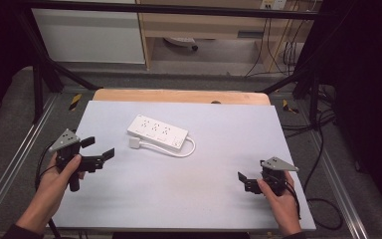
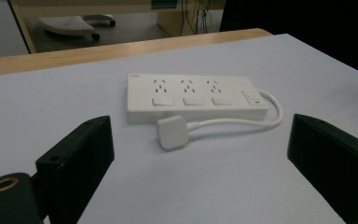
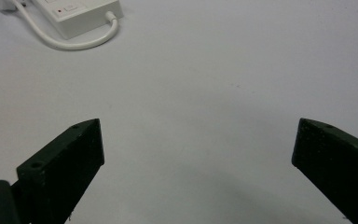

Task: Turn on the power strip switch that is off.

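Note:
A white three-outlet power strip (image 1: 156, 131) lies flat on the white tabletop (image 1: 179, 199), slightly left of centre. Its short white cable (image 1: 189, 149) loops round from the right end, and its plug (image 1: 134, 143) rests unplugged beside the strip's near left corner. My left gripper (image 1: 98, 148) is held open at the table's left edge, pointing at the strip. In the left gripper view the strip (image 2: 191, 95) and plug (image 2: 172, 132) lie ahead of the empty open gripper (image 2: 200, 144). My right gripper (image 1: 245, 181) is open near the front right, above bare table (image 3: 198, 140); the strip's switch end (image 3: 81, 16) shows at the upper left.
A wooden strip (image 1: 179, 95) borders the table's far edge. Black frame posts (image 1: 40, 74) and metal rails flank the table. Cables (image 1: 323, 199) trail on the floor at the right. A desk and a wheeled chair base (image 1: 181, 44) stand beyond.

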Tool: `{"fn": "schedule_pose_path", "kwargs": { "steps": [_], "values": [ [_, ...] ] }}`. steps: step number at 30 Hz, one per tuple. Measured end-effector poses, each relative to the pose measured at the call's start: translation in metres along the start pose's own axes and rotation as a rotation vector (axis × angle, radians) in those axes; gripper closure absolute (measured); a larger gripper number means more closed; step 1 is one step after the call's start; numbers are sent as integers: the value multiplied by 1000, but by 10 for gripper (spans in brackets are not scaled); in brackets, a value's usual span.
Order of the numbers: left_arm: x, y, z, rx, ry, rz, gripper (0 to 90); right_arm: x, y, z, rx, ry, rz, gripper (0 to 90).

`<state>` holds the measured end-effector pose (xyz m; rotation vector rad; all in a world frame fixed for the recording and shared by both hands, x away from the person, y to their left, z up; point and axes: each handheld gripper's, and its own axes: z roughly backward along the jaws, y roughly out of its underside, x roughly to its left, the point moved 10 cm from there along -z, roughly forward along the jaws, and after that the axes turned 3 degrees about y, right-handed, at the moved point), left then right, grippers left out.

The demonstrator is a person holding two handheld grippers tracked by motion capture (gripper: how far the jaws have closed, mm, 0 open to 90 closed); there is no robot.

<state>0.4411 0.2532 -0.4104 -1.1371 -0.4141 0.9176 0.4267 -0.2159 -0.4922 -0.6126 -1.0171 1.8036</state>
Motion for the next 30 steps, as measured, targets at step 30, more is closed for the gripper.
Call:
{"fn": "schedule_pose_path", "kwargs": {
  "steps": [30],
  "values": [
    [-29, 93, -6, 133, -34, -91, 77, -12, 14, -11, 79, 49, -30, 27]
  ]
}}
